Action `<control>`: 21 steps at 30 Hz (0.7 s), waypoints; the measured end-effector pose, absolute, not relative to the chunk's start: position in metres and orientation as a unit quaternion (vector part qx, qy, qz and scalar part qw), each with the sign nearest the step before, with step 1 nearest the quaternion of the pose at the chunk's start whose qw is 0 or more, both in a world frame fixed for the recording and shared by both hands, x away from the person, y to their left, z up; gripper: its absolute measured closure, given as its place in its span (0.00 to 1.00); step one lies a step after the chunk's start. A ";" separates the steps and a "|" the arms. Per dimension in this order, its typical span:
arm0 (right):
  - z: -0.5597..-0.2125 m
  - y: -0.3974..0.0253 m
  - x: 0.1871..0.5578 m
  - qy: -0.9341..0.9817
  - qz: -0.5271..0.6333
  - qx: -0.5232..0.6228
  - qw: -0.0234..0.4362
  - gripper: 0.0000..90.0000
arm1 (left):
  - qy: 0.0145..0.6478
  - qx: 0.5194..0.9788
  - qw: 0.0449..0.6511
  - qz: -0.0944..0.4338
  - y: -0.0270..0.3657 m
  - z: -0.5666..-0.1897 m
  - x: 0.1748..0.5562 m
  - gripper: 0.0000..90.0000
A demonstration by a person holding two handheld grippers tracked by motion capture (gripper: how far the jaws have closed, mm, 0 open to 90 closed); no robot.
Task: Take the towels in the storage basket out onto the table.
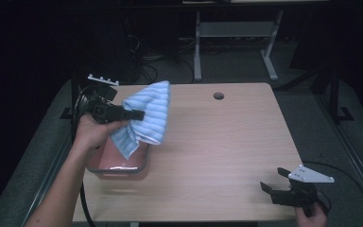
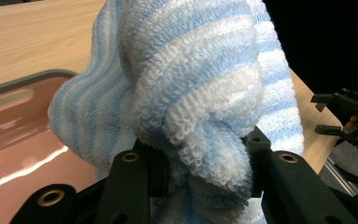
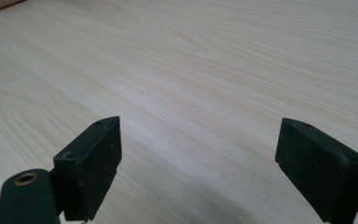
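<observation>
The left gripper (image 1: 139, 115) has its jaws clamped on the striped towel (image 1: 147, 113), lifted above the pink tray (image 1: 118, 166) and not yet set down, while the right gripper (image 1: 272, 182) waits with jaws apart over the bare table (image 1: 227, 142).

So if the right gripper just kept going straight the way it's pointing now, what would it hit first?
Most likely nothing but bare table. The right gripper is open and angled low over the wood, with no object ahead in its view. It aims roughly toward the pink tray, though depth is unclear.

Far half of the pink tray (image 1: 118, 166) under the hanging striped towel (image 1: 147, 111), contents unseen.
</observation>
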State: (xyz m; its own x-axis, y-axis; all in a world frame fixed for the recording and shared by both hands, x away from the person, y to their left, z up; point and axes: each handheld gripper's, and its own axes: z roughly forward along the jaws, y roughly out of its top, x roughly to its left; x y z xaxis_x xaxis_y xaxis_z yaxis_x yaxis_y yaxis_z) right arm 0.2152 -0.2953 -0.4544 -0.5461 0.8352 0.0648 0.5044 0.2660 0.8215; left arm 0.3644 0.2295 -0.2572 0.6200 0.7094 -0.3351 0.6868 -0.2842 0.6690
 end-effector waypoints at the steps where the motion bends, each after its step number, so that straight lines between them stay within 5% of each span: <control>1: -0.454 -0.296 0.215 0.771 0.423 0.434 0.195 0.15 | 0.434 0.803 0.408 0.015 0.224 -0.256 0.365 0.71; 21: -0.455 -0.297 0.214 0.771 0.426 0.432 0.195 0.15 | 0.406 0.821 0.401 0.001 0.175 -0.254 0.375 0.71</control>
State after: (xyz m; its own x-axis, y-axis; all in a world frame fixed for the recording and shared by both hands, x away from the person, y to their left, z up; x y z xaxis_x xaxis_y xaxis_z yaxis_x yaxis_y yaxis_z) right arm 0.2143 -0.2968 -0.4547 -0.5513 0.8316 0.0676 0.5001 0.2644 0.8246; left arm 0.3752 0.1751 -0.2537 0.6696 0.6686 -0.3235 0.6664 -0.3485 0.6591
